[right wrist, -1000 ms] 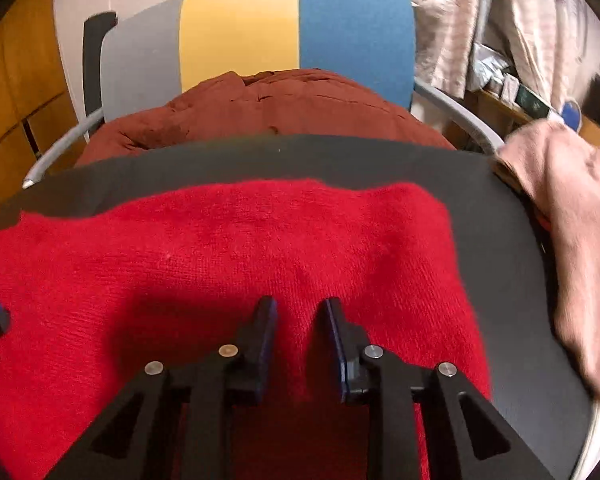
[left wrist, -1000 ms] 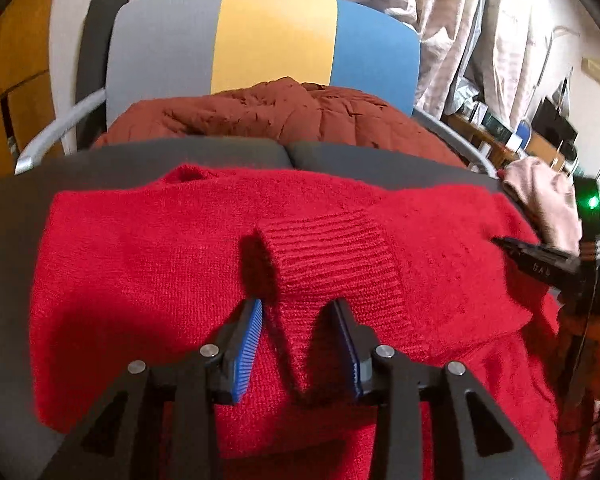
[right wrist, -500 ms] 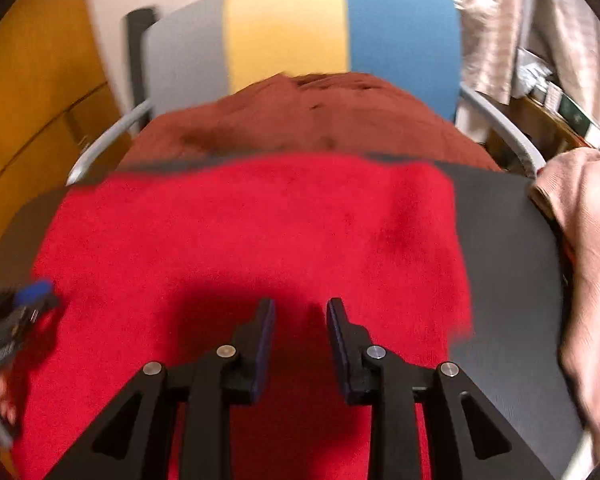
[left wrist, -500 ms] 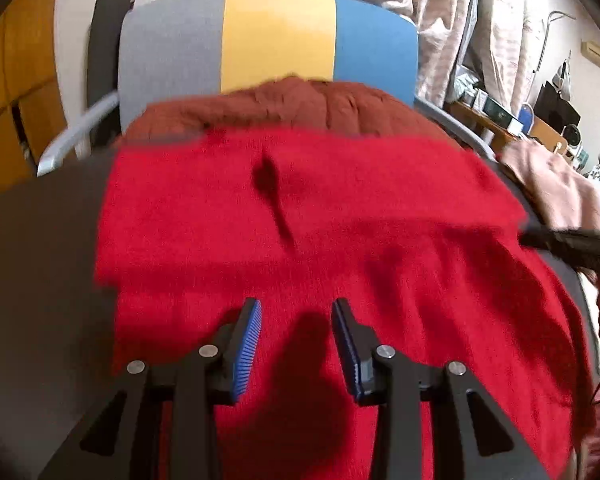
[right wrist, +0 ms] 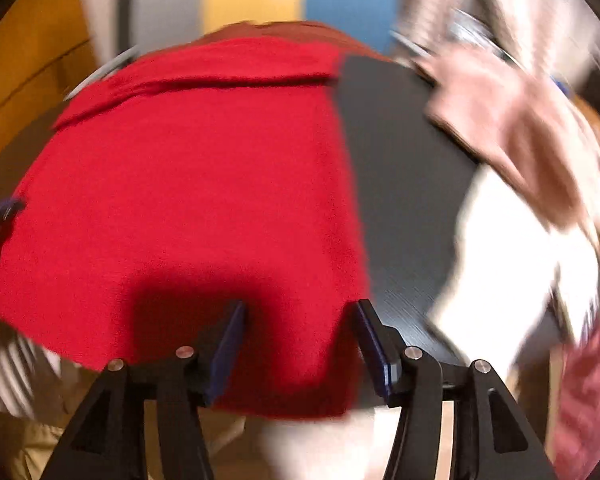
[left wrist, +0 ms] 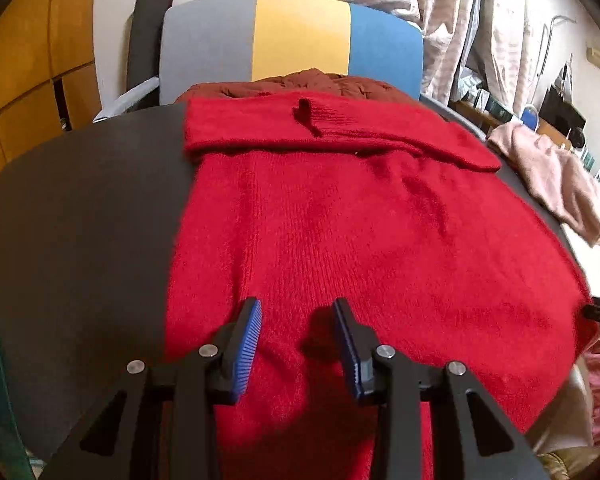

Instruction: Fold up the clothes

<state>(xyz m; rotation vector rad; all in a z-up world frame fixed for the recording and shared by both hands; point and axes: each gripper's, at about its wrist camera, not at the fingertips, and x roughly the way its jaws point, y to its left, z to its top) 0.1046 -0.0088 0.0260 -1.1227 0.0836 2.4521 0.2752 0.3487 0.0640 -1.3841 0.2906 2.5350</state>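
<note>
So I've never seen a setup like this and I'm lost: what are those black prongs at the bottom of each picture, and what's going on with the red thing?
There is no robot here. A person holds a two-finger tool in each hand, and each tool carries a wide-angle camera looking along its fingers. One picture comes from the left gripper, the other from the right gripper; that one is blurred. The prongs are their jaws, with blue pads. Both stand open and hold nothing. Below them a red sweater lies on a dark table, its far end folded over. A pink garment lies at the right edge, and a chair stands behind.
</note>
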